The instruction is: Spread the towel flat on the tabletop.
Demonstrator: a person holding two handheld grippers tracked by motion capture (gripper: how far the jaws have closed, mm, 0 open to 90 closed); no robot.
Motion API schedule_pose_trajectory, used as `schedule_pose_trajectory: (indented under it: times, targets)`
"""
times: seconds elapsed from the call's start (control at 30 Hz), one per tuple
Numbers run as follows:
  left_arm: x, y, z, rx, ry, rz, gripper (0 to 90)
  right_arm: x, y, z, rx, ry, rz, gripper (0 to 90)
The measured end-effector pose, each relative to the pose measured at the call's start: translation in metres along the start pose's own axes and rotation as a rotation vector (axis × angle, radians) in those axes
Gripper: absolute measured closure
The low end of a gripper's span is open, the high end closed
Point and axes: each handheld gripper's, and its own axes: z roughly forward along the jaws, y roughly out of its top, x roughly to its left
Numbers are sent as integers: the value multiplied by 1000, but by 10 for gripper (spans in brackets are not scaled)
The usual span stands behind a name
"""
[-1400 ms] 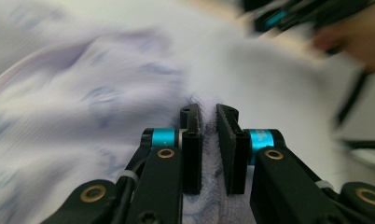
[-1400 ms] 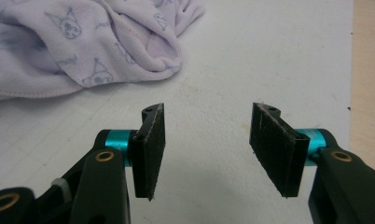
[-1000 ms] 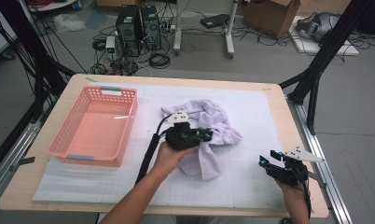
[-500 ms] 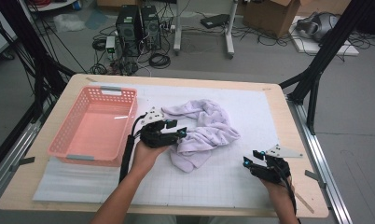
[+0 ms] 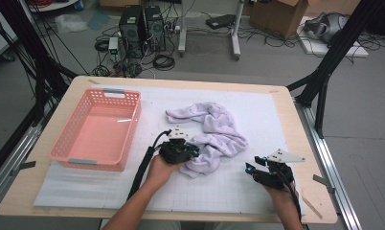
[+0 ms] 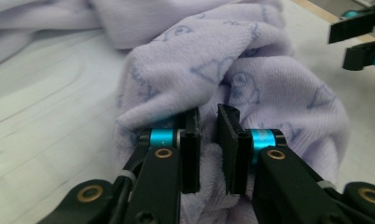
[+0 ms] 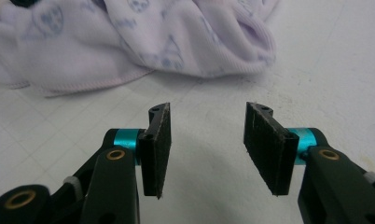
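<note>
A crumpled lilac towel [image 5: 219, 129] with a blue print lies on the white mat in the middle of the table. My left gripper [image 5: 193, 152] is at its near left edge. In the left gripper view the jaws [image 6: 208, 114] have just been closing and stand close together, with a fold of the towel [image 6: 251, 60] pinched between the pads. My right gripper [image 5: 252, 167] hovers low over the mat to the right of the towel. Its jaws [image 7: 206, 114] have just been closing a little but stand open with nothing between them, and the towel [image 7: 129, 42] is just ahead.
A pink plastic basket [image 5: 66, 155] stands on the left of the table. The right gripper [image 6: 363, 42] shows at the top right of the left gripper view. Black frame legs, cables and computer cases are on the floor behind the table.
The left gripper drew left off the towel, then came back down onto its near edge. The towel now lies spread further left. The right gripper shifted left toward the towel.
</note>
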Motion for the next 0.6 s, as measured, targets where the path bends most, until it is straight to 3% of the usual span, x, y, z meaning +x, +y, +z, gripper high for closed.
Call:
schedule_pose_trajectory:
  times: [0.1,0.2,0.37,0.5,0.6]
  targets:
    - [-13,3,6,-51,-40,-8,796,4,2,3,1,17,0,504]
    - [-19,6,6,-67,-26,21,767,12,4,10,19,43,-18,504]
    - [-9,7,-12,-115,15,21,554,30,9,30,48,119,-32,528]
    - [2,5,-33,-169,71,59,512,48,19,54,76,148,-83,527]
    - [11,1,-43,-171,100,43,509,58,29,70,91,148,-92,527]
